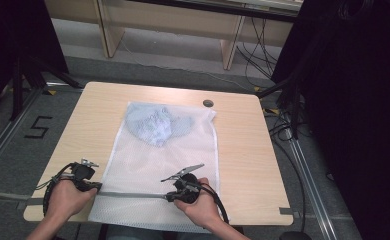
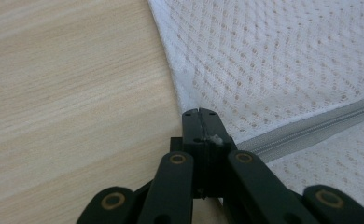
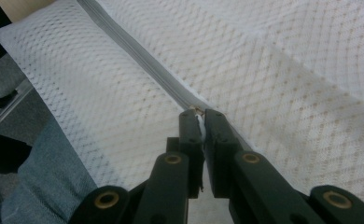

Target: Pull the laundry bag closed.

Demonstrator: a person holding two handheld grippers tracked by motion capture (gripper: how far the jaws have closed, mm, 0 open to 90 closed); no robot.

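Pinching the white mesh laundry bag's left edge on the pale wooden worktop, your left tongs are closed; right tongs, closed on the grey zipper's pull, may slip or snag mesh.

Grey floor, black curtains

You see the table under soft, even overhead light with faint shadows; the right and upper left of the high view fall into near black. Both gripper views are bright, and their near black jaws are slightly soft.
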